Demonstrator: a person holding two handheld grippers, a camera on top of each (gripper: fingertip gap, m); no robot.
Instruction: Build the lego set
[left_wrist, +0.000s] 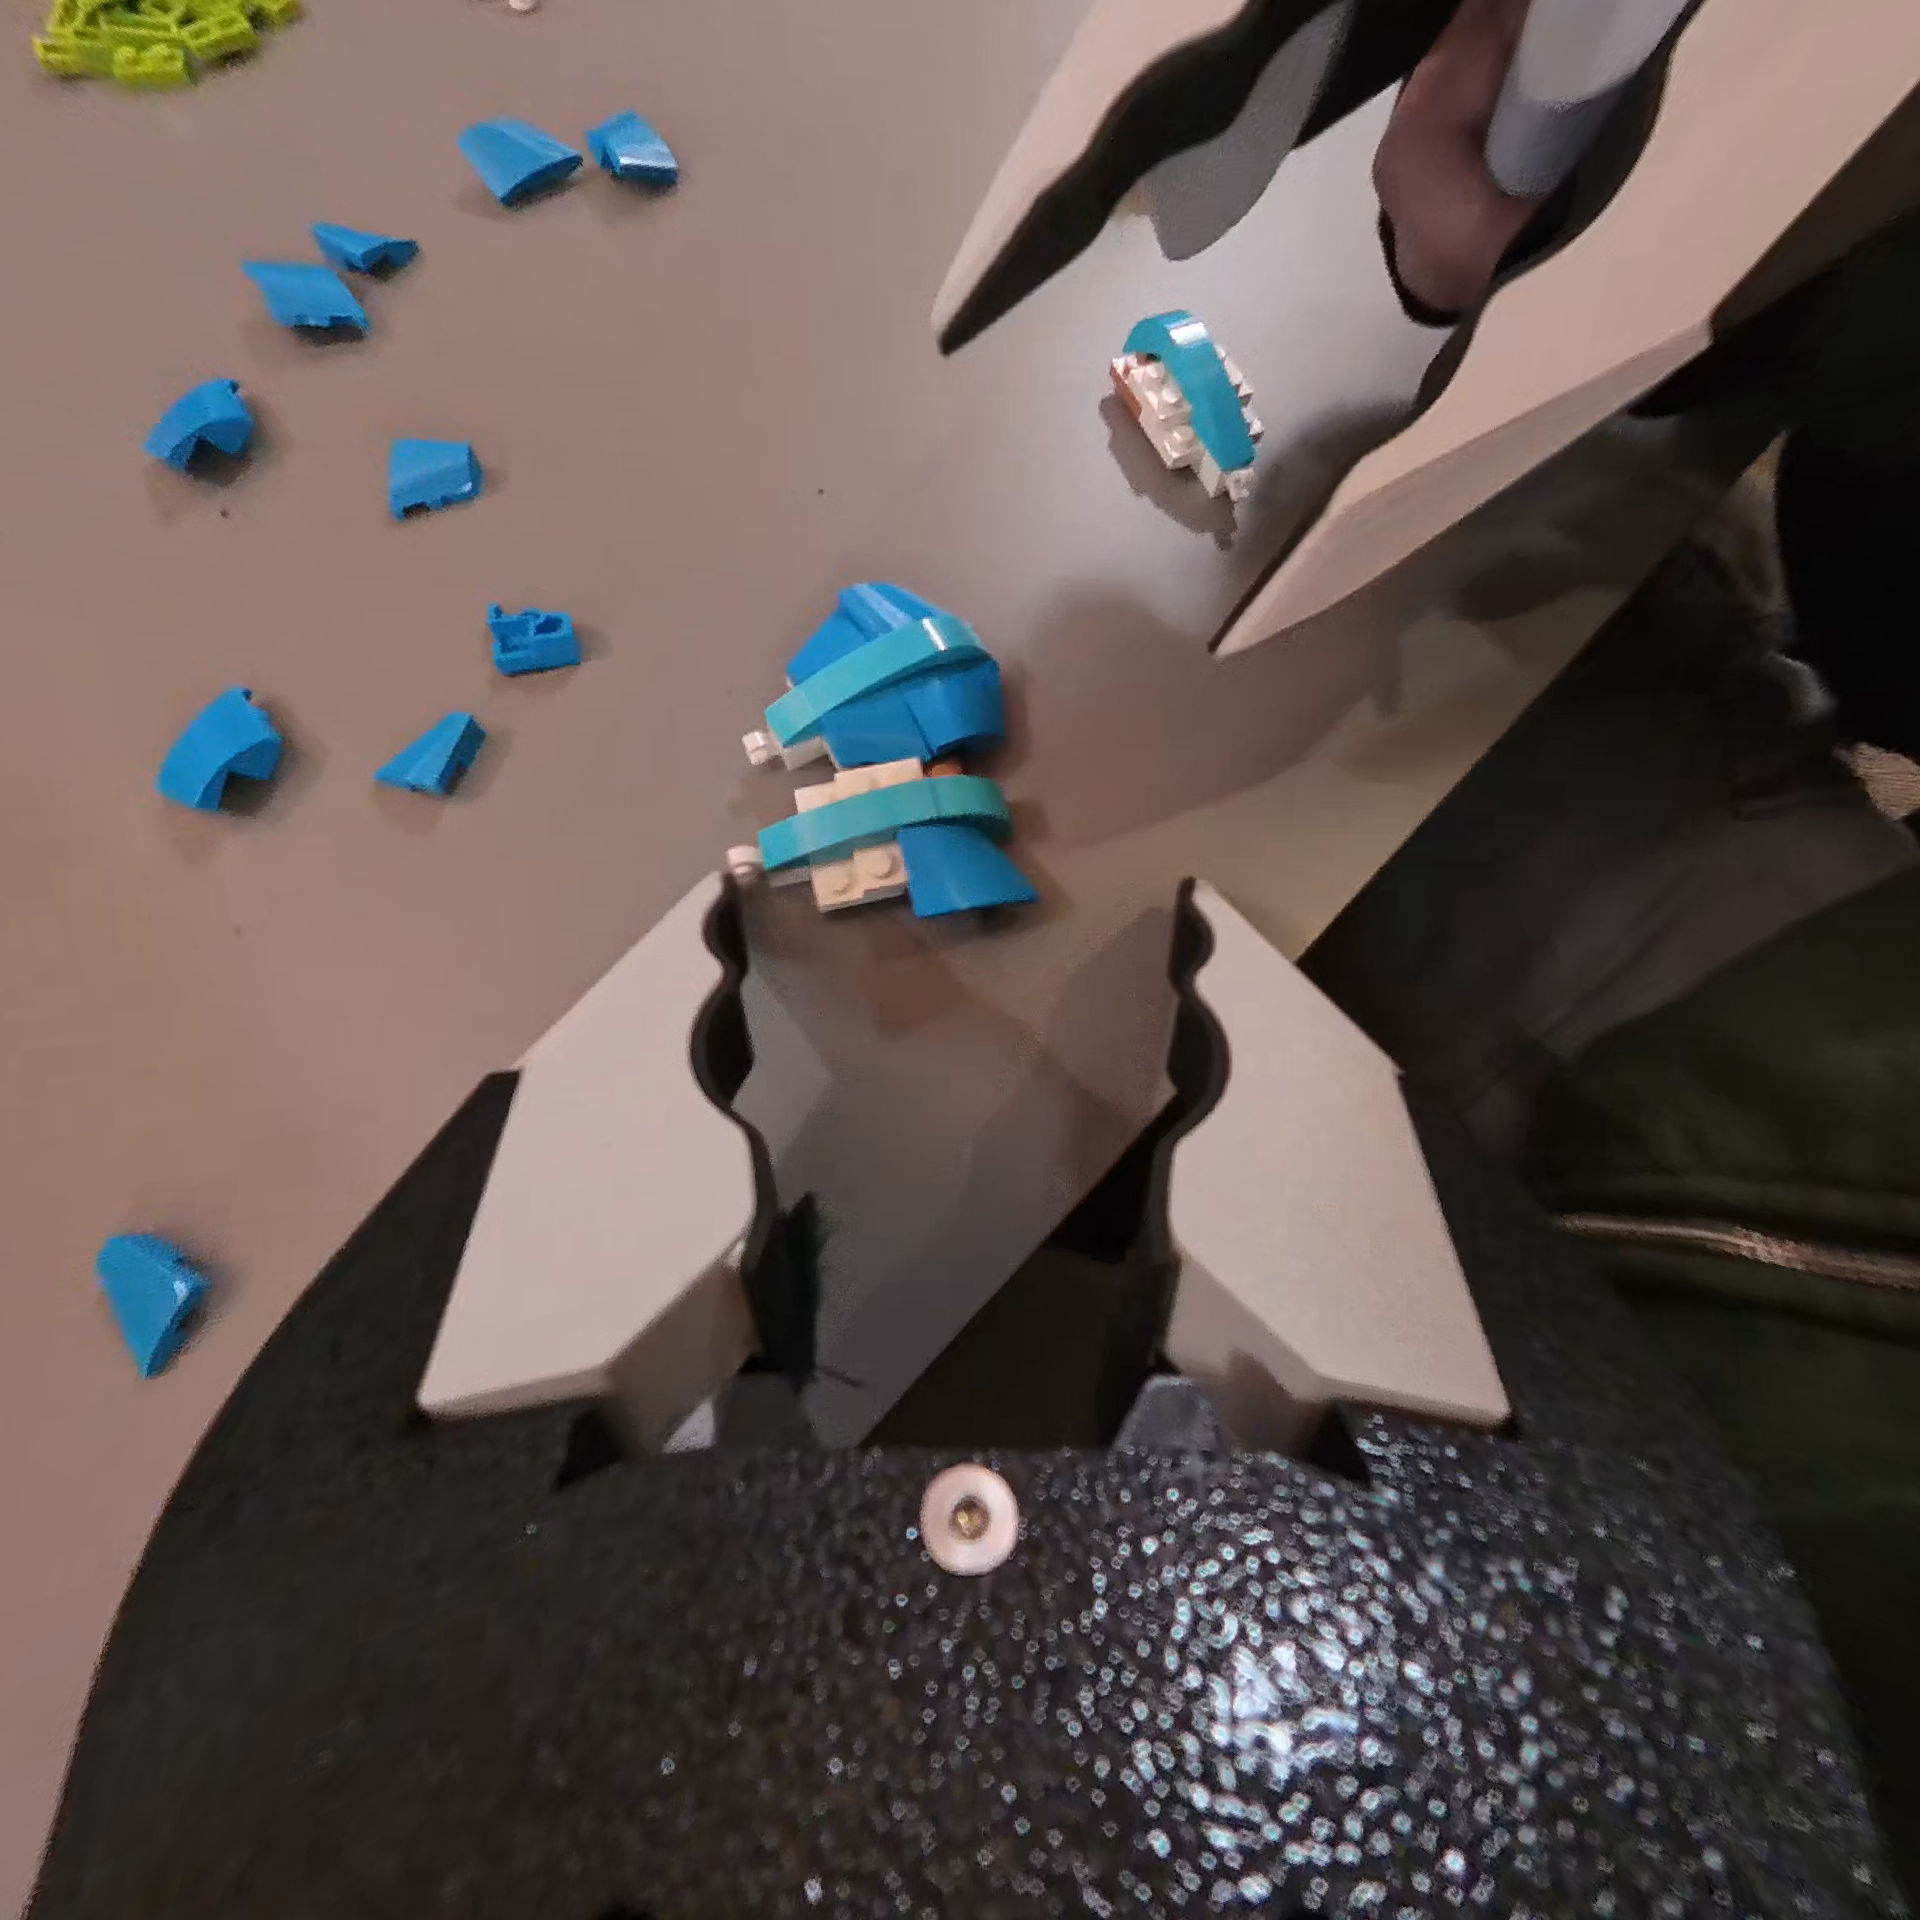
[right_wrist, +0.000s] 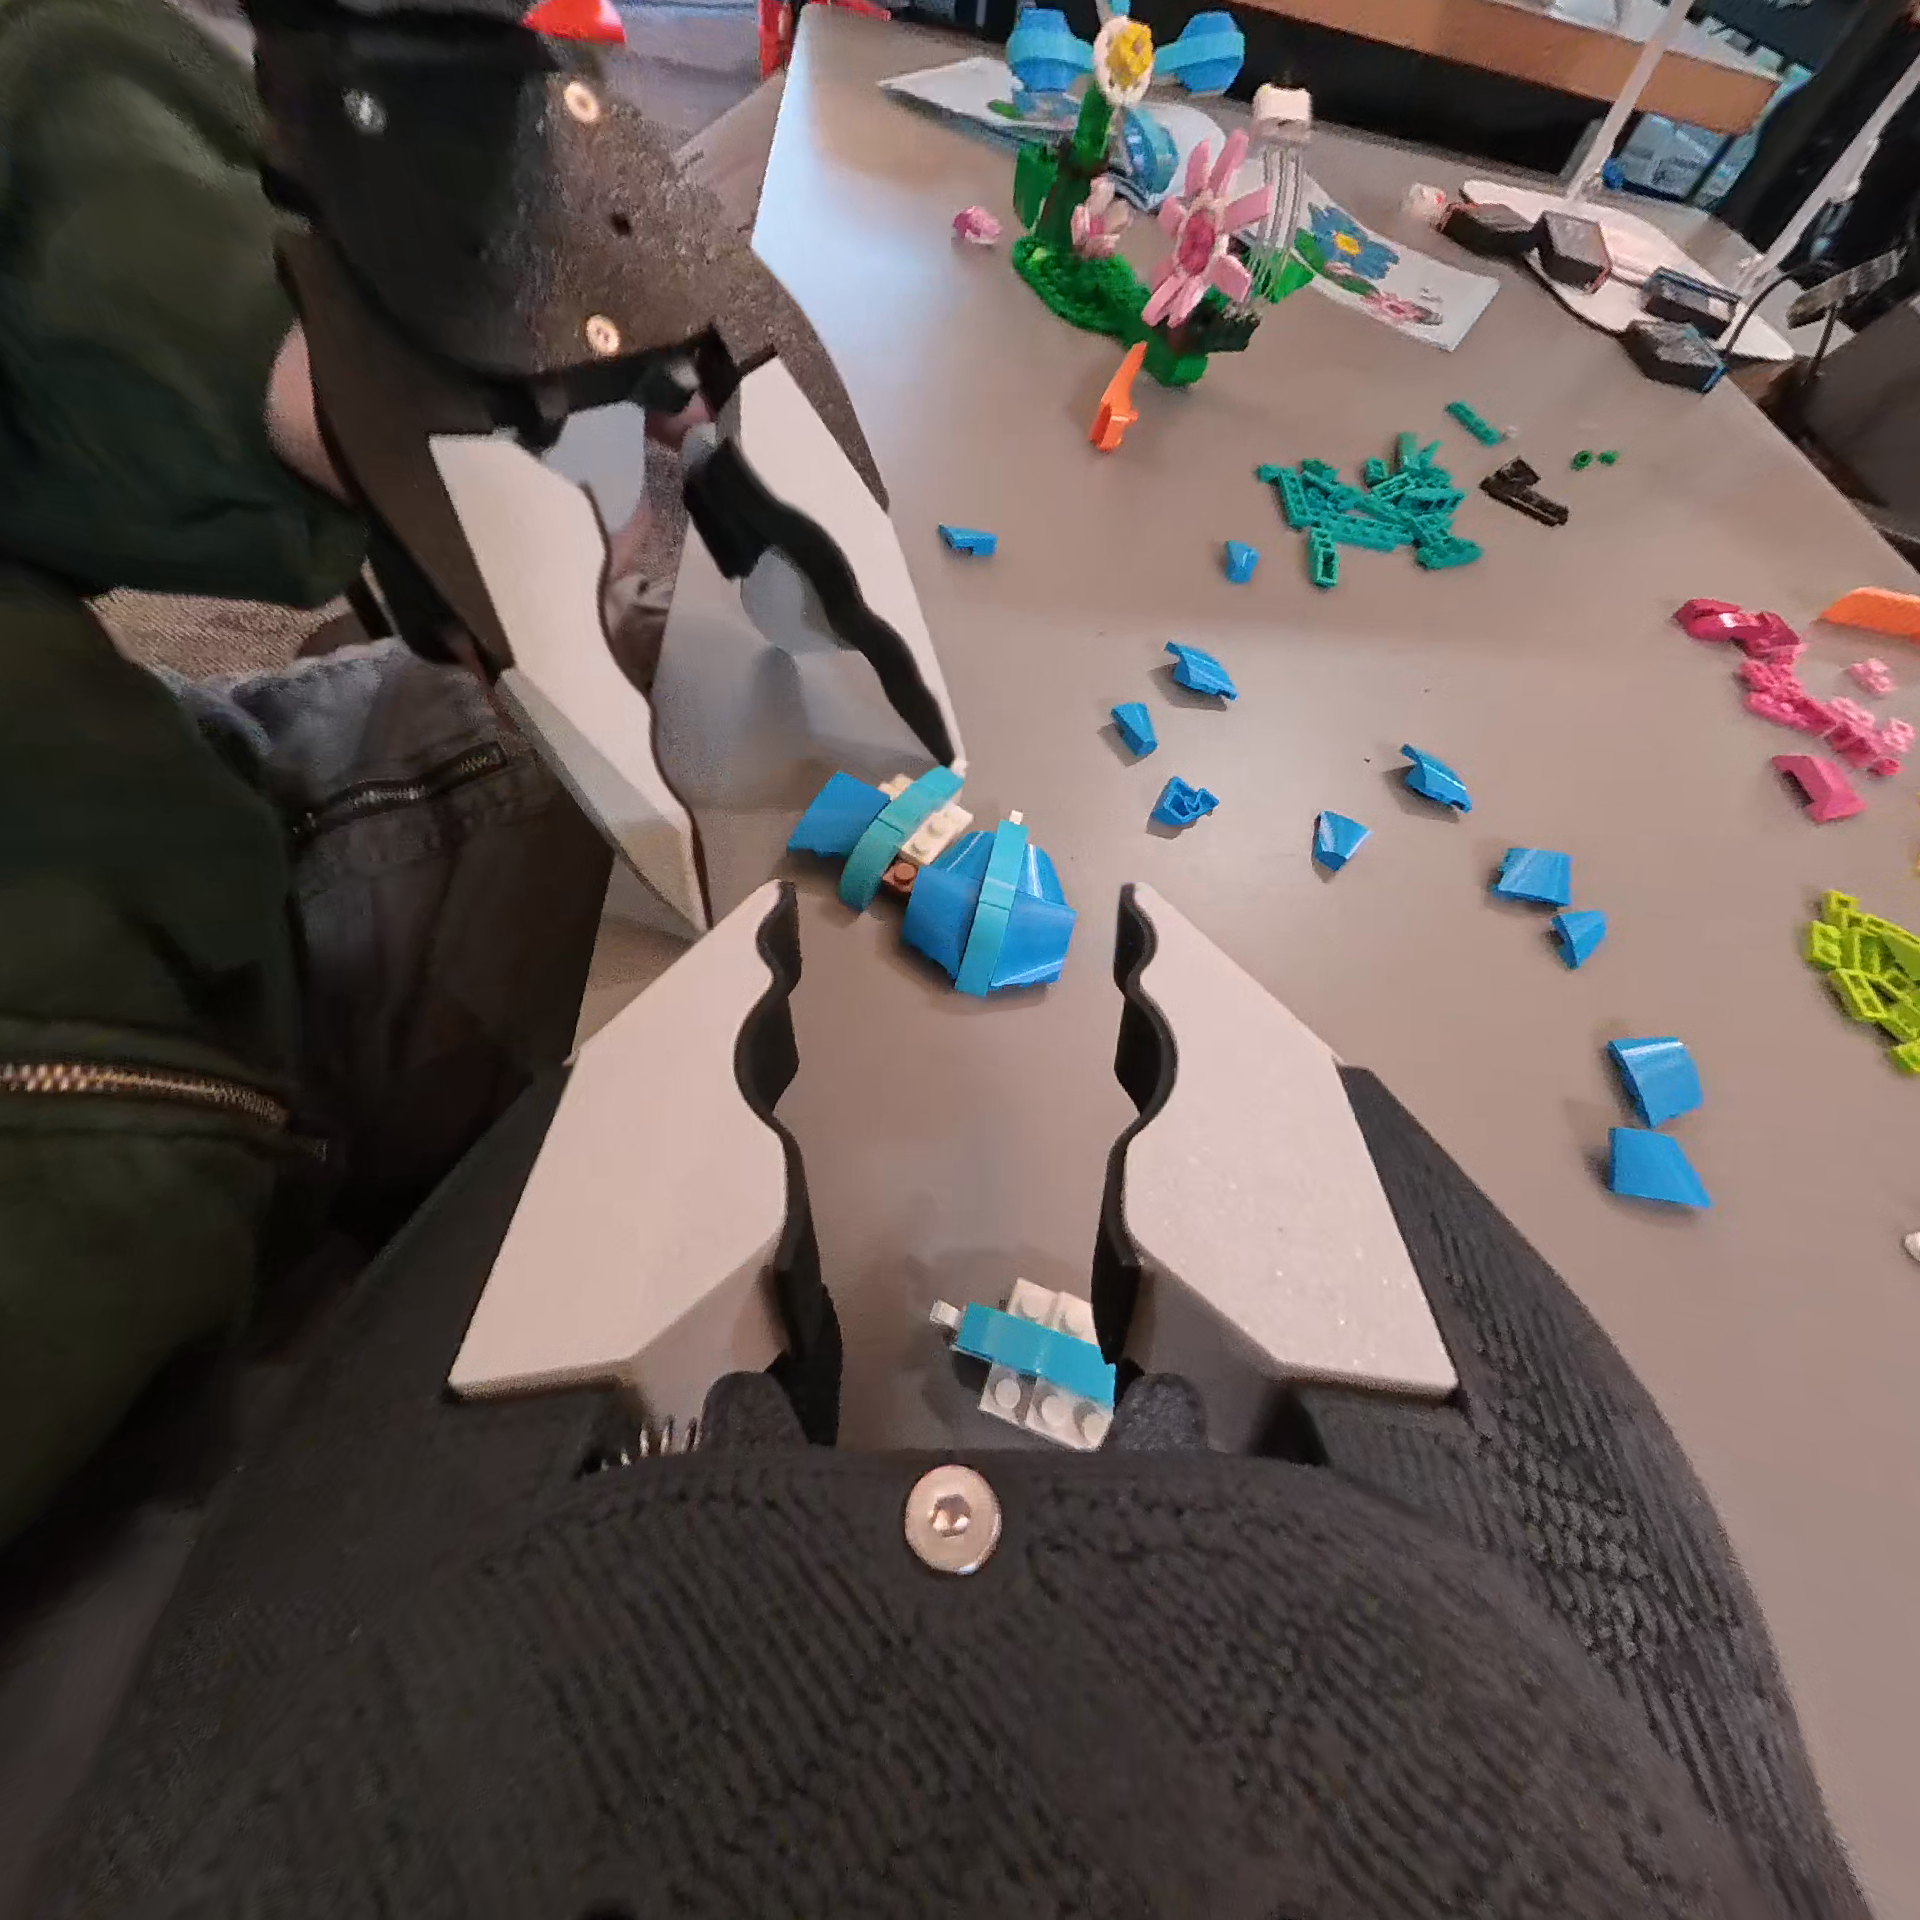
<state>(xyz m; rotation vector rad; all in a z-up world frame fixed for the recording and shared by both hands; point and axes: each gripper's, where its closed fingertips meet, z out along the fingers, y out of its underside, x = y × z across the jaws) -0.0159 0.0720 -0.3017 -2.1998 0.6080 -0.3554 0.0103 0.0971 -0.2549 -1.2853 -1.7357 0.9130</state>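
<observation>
LEFT WRIST VIEW
Left hand-held gripper (left_wrist: 961, 894): jaws wide apart, nothing between the pads; tips just short of the brick assembly.
Brick assembly (left_wrist: 894, 748): blue curved shells, two turquoise bands, white plates; lying on its side on the grey surface (left_wrist: 623, 987), near the front edge.
Small brick piece (left_wrist: 1190, 410): turquoise over white, lying apart from the assembly, between the right hand-held gripper's spread fingers (left_wrist: 1049, 229).
Loose blue shells (left_wrist: 218, 743): scattered to the left, well apart from the jaws.

RIGHT WRIST VIEW
Right hand-held gripper (right_wrist: 951, 899): open wide, empty; assembly (right_wrist: 987, 914) just beyond the tips.
Small brick piece (right_wrist: 1039, 1361): lying on the surface low between the fingers, near the right finger's base; whether touched, cannot tell.
Left hand-held gripper (right_wrist: 831, 821): one fingertip at the assembly's near end; contact not certain.
Background: flower model (right_wrist: 1132, 239), teal (right_wrist: 1371, 509), pink (right_wrist: 1808, 707) and lime (right_wrist: 1870, 966) brick piles.

HANDLING (judgement)
Weight: light.
Stiffness: rigid plastic, smooth and likely slippery on the curved shells.
Fragility: press-fit joints; likely to separate under twist or hard squeeze.
Hold point: across the flat white plates or flat band sides, not the rounded shells.
</observation>
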